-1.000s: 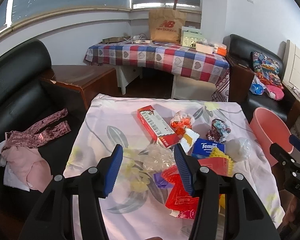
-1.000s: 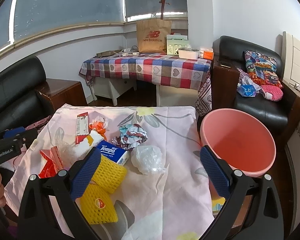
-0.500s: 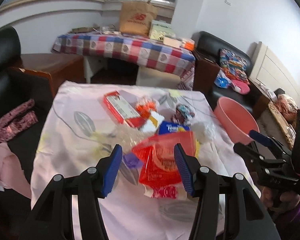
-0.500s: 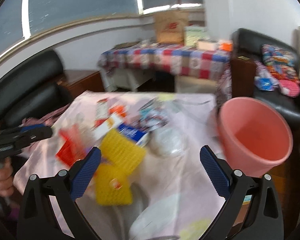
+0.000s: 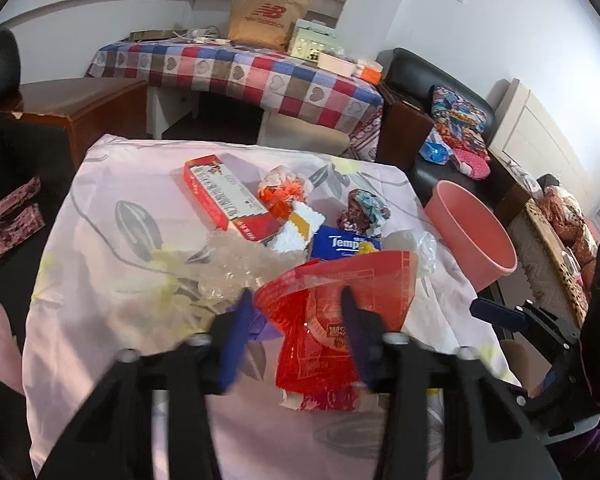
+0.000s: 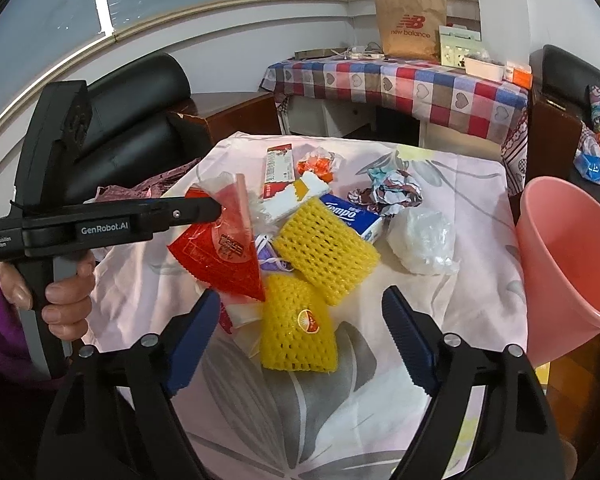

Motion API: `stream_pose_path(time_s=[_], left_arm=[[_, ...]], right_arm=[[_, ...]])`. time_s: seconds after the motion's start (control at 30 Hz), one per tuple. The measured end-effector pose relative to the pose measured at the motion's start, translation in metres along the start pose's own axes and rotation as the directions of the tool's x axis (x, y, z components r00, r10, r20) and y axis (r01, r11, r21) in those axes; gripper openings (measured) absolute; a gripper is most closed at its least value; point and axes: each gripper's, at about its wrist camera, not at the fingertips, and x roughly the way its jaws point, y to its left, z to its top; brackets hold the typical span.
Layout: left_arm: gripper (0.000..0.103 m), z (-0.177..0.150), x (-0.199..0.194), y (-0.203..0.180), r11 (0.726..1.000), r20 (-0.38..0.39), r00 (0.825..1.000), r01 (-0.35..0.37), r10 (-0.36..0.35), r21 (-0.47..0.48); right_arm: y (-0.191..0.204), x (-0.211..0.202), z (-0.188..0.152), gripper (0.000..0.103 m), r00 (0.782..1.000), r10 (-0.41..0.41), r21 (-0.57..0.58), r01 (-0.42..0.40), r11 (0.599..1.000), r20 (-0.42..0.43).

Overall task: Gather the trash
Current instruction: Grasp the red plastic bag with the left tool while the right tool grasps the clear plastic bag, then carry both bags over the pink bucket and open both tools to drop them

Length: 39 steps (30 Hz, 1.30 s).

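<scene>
The tabletop (image 6: 476,208) wears a pink cloth with big grey leaves, and a heap of trash lies on it. A pink bucket (image 6: 568,264) stands just beside the tabletop's edge. The left tongs (image 5: 296,320) are closing around a red plastic wrapper (image 5: 336,292), which sits between the two blue pads. The side view shows the tips right at the wrapper's top corner, but whether they pinch it yet is hard to tell. The wrapper is on the side of the heap far from the bucket. The right tongs (image 6: 300,332) are wide apart and closing, with nothing pressed between them. Just in front of them lie two yellow foam fruit nets (image 6: 300,328), touching each other. Behind the nets, near the middle of the heap, is a blue Tempo tissue pack (image 6: 352,216). Between that pack and the bucket sits a crumpled clear plastic bag (image 6: 420,240). A red and white box (image 5: 228,200) lies at the heap's far side.
</scene>
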Motion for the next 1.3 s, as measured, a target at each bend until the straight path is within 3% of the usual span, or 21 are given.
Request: stream_pose_path(time_s=[0.1, 0.2, 0.43, 0.57, 0.73, 0.83, 0.87, 0.93, 1.13, 1.3], left_arm=[[0.011, 0.001, 0.003, 0.000, 1.000, -0.004, 1.000, 0.020, -0.020, 0.001], [0.004, 0.002, 0.000, -0.002, 1.000, 0.001, 1.000, 0.031, -0.031, 0.005], [0.003, 0.014, -0.023, -0.023, 0.994, 0.060, 0.995, 0.071, -0.076, 0.079], [0.003, 0.022, -0.030, -0.030, 0.993, 0.078, 0.993, 0.082, -0.089, 0.086], [0.003, 0.028, -0.030, -0.036, 0.993, 0.080, 0.994, 0.073, -0.080, 0.091], [0.003, 0.032, -0.028, -0.039, 0.994, 0.077, 0.994, 0.066, -0.073, 0.092], [0.003, 0.033, -0.028, -0.039, 0.994, 0.076, 0.995, 0.063, -0.070, 0.092], [0.003, 0.032, -0.025, -0.040, 0.994, 0.072, 0.995, 0.057, -0.064, 0.095], [0.003, 0.035, -0.014, -0.046, 0.995, 0.059, 0.997, 0.040, -0.046, 0.094], [0.003, 0.046, -0.004, -0.061, 0.995, 0.059, 0.997, 0.045, -0.050, 0.088]], right_arm=[[-0.004, 0.003, 0.000, 0.083, 1.000, 0.001, 0.012, -0.001, 1.000, -0.005], [-0.009, 0.003, 0.001, 0.083, 1.000, -0.009, 0.018, 0.009, 1.000, -0.001], [-0.047, 0.000, 0.013, 0.074, 0.993, -0.108, 0.104, 0.103, 0.989, 0.042], [-0.068, 0.014, 0.021, 0.066, 0.985, -0.169, 0.136, 0.163, 0.977, 0.032], [-0.077, 0.038, 0.029, 0.054, 0.983, -0.186, 0.127, 0.185, 0.975, -0.003], [-0.081, 0.049, 0.028, 0.038, 0.983, -0.181, 0.132, 0.182, 0.974, -0.026], [-0.083, 0.053, 0.027, 0.026, 0.986, -0.163, 0.143, 0.167, 0.975, -0.040], [-0.087, 0.056, 0.025, 0.015, 0.990, -0.133, 0.166, 0.141, 0.976, -0.055], [-0.095, 0.038, 0.018, 0.007, 0.996, -0.087, 0.219, 0.088, 0.972, -0.017], [-0.101, 0.002, 0.024, 0.007, 0.990, -0.126, 0.225, 0.108, 0.968, 0.066]])
